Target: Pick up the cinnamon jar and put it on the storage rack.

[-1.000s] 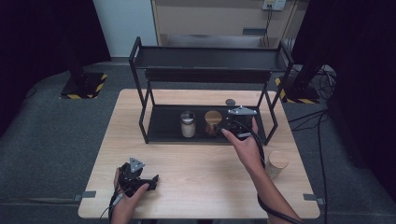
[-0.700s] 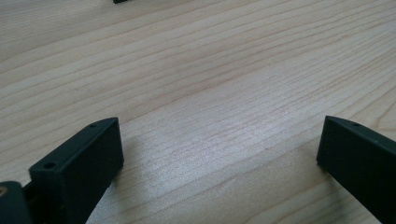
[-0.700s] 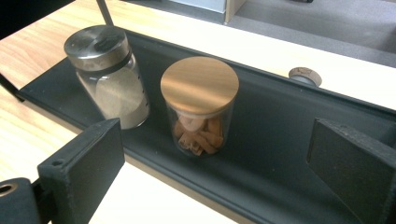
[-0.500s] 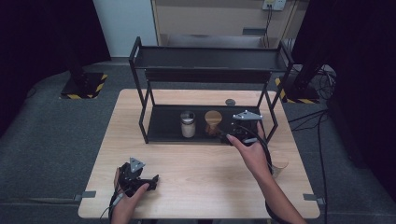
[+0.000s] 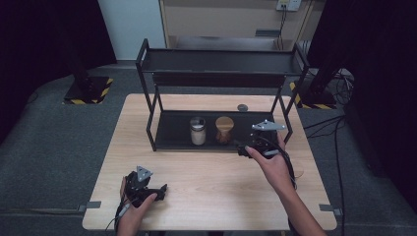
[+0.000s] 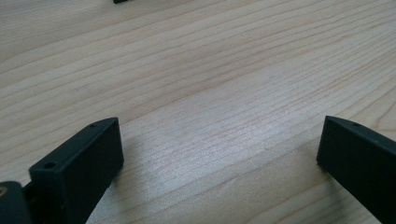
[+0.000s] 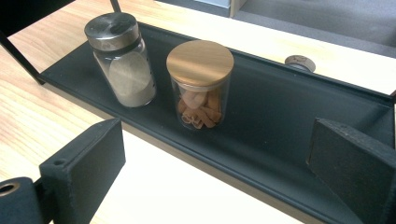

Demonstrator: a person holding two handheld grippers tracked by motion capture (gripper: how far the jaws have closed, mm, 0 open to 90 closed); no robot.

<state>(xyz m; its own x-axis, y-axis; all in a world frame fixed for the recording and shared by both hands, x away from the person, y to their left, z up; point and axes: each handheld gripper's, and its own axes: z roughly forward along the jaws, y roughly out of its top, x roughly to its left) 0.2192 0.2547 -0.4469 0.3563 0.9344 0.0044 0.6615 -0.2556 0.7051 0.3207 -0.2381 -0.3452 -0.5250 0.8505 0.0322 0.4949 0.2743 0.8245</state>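
A black two-tier rack (image 5: 216, 81) stands at the back of the wooden table (image 5: 216, 196). On its lower shelf (image 7: 299, 121) a glass shaker (image 7: 121, 60) (image 5: 197, 131) with a metal lid holds pale powder. Right of it stands a glass jar with a wooden lid (image 7: 201, 84) (image 5: 224, 130), with brown pieces inside. My right gripper (image 5: 243, 147) (image 7: 217, 149) hovers just in front of the shelf, pointing at the jars, open and holding nothing. My left gripper (image 5: 160, 189) (image 6: 219, 140) rests low over bare wood at the front left, open and holding nothing.
A small dark round item (image 5: 242, 107) (image 7: 299, 62) lies on the table behind the lower shelf. The rack's upright posts (image 5: 150, 123) flank the shelf opening. A faint clear round thing (image 5: 298, 173) lies by my right wrist. Dark carpet surrounds the table.
My right gripper has drawn back from the lower shelf toward the table's front, its jaws still apart. Both jars stand where they were. The left gripper has not moved.
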